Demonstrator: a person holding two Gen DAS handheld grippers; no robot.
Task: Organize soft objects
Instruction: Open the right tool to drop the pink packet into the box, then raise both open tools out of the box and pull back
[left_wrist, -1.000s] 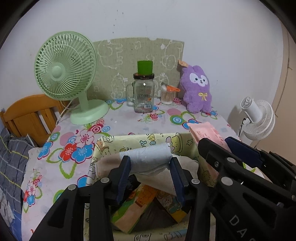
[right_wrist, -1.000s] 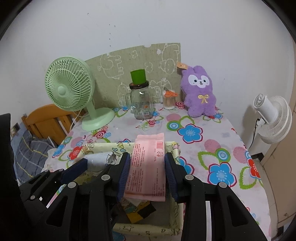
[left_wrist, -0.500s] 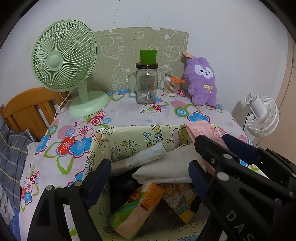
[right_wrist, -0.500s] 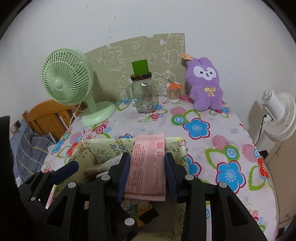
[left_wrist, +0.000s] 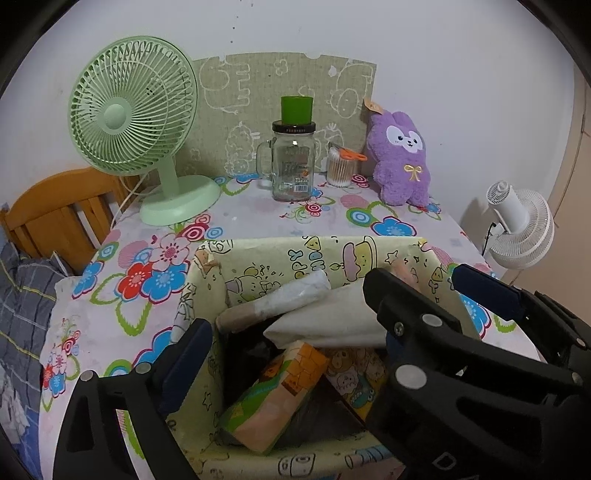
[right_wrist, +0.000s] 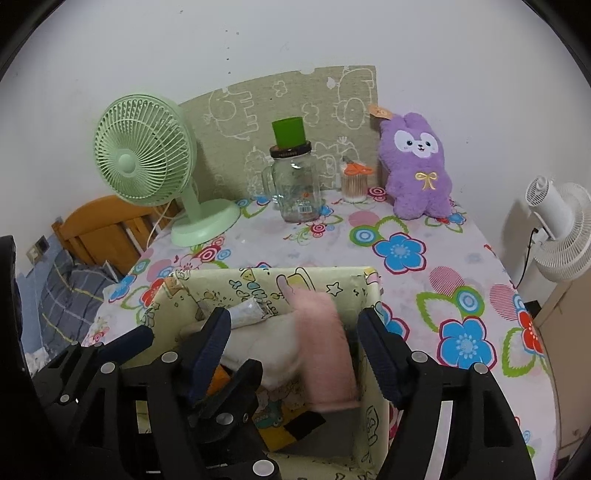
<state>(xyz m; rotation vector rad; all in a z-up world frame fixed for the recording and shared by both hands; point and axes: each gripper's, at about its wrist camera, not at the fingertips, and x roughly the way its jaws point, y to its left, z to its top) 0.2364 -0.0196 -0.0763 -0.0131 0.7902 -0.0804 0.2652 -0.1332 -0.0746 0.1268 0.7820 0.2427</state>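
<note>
A pale yellow cartoon-print fabric bin (left_wrist: 280, 254) (right_wrist: 369, 280) stands on the flowered table. In it lie a rolled pale blue cloth (left_wrist: 291, 295) (right_wrist: 245, 312), a white soft pack (left_wrist: 332, 321), and colourful tissue packs (left_wrist: 273, 395). A pink pack (right_wrist: 325, 350) is blurred inside the bin, between my right gripper's (right_wrist: 295, 339) open fingers and free of them. My left gripper (left_wrist: 291, 354) is open and empty over the bin. A purple plush bunny (left_wrist: 402, 158) (right_wrist: 419, 166) sits at the back right.
A green desk fan (left_wrist: 136, 122) stands back left. A glass jar with a green cup on top (left_wrist: 293, 162) and a cotton-swab cup (left_wrist: 340, 170) stand at the back. A white fan (left_wrist: 521, 229) is beyond the right edge, a wooden bed frame (left_wrist: 55, 214) on the left.
My left gripper opened and let the pale blue roll drop into the bin. My right gripper then opened and released the pink pack, which is falling into the bin.
</note>
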